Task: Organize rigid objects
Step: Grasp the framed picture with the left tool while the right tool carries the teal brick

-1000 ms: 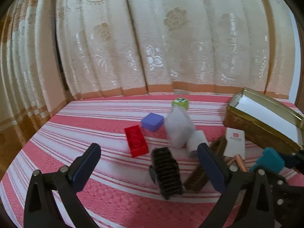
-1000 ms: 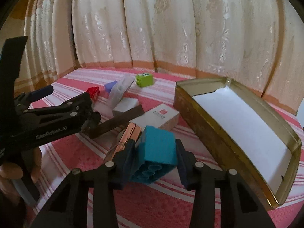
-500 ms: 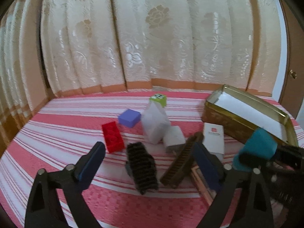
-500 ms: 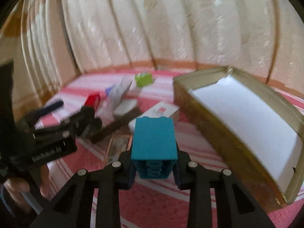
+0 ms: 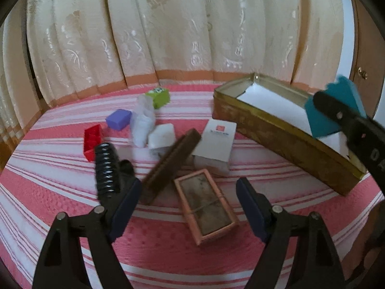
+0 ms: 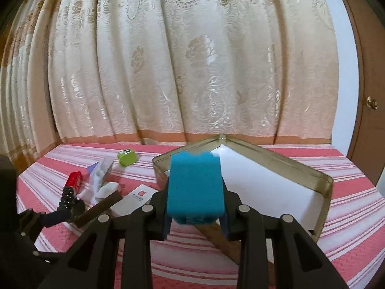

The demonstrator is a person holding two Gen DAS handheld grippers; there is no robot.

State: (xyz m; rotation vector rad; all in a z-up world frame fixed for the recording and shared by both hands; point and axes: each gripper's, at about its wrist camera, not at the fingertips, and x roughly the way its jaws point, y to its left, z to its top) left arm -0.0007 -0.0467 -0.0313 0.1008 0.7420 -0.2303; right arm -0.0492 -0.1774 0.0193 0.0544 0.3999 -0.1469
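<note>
Backdrop: cream floral curtain (image 6: 192,72) hangs behind, with a brown door (image 6: 368,91) at the right edge
Surface: red-and-white striped cloth (image 5: 60,187) covers the surface; whether a bed or a tabletop lies under it I cannot tell
Tin: long gold tin (image 5: 276,137) lies open on the right, lined with white
Right gripper: right gripper (image 6: 195,214) pinches a teal block (image 6: 196,185), held above the tin's near end
Teal block from the left view: teal block (image 5: 334,110) hangs over the tin's right part, clamped in the black gripper
Left gripper: left gripper (image 5: 190,207) is spread wide and holds nothing, low over the cloth
Under the left gripper: pink-framed box (image 5: 207,207) lies between the blue pads (image 5: 125,207), touching neither
Comb: black ribbed comb (image 5: 105,168) stands just beside the left pad
Brown bar: dark brown bar (image 5: 170,161) lies slantwise between comb and pink box
White card box: white box (image 5: 216,142) with a red mark lies beside the tin
Far cluster: red brick (image 5: 92,139), purple block (image 5: 119,119), clear packet (image 5: 143,125), small white block (image 5: 162,136) and green cube (image 5: 158,96) sit close together left of the tin
</note>
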